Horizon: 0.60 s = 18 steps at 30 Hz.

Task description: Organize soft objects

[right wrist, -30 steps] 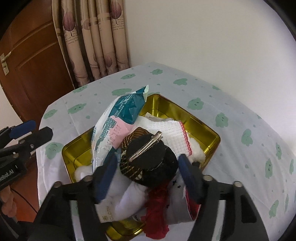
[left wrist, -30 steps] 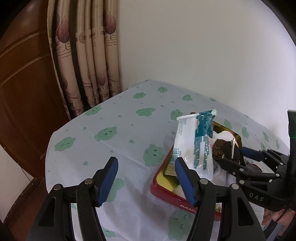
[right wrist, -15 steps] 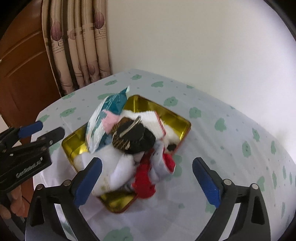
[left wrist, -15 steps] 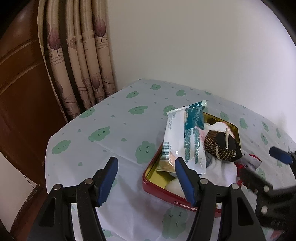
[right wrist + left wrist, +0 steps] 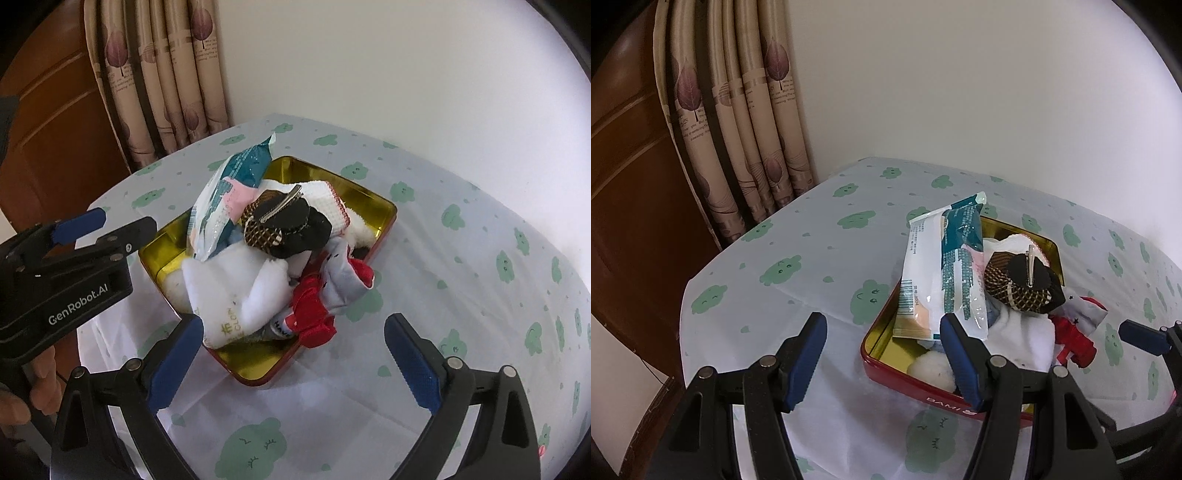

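Note:
A red tin with a gold inside sits on the table and is piled with soft things. A teal-and-white tissue pack leans on its rim. A black-and-brown hair bow with a metal clip lies on top of white socks and a white cloth. A red bow and a grey-red sock hang over the near rim. My left gripper is open and empty, just left of the tin. My right gripper is open and empty, in front of the tin.
The table wears a pale cloth with green cloud prints. A patterned curtain and a brown wooden door stand at the back left. A white wall runs behind the table. The table's edge drops off at the left.
My right gripper has let go of the hair bow, opened wide and pulled back from the tin. The bow now rests on the pile. My left gripper has barely moved.

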{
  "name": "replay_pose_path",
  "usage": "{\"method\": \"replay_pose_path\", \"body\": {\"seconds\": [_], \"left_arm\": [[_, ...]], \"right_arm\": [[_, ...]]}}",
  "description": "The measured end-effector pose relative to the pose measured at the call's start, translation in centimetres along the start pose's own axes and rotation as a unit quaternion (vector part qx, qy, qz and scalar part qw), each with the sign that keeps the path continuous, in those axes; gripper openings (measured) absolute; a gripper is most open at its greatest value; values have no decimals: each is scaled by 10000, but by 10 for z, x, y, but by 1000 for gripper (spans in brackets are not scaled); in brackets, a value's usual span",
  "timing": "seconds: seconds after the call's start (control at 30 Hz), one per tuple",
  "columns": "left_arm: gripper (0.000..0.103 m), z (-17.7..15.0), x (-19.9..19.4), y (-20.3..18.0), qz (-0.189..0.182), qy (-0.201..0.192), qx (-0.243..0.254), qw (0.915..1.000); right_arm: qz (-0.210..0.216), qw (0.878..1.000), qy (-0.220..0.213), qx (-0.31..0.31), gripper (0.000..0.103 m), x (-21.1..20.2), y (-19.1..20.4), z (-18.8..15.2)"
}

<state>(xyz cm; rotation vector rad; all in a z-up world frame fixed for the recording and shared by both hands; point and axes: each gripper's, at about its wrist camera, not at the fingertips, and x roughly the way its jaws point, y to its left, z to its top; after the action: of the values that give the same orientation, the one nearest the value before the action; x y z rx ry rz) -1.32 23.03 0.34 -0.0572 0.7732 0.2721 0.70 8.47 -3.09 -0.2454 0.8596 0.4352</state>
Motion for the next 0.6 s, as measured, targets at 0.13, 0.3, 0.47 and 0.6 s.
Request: {"method": "replay_pose_path", "body": {"seconds": [0.13,0.3,0.47,0.6], "left_arm": [[65,0,0,0,6,9,-2,10000],[65,0,1,-1,-8,15,11,10000],[65,-1,0,-4,-13,9,61,10000],[65,-1,0,-4,-17,11,63,10000]], "right_arm": [[19,10000,15,-44,97,1,2,-1],[41,10000,39,-58,97,2,4,-1],[78,9999,100,-25,97,5,3,-2],[102,9999,113,-39,97,5,4,-4]]}}
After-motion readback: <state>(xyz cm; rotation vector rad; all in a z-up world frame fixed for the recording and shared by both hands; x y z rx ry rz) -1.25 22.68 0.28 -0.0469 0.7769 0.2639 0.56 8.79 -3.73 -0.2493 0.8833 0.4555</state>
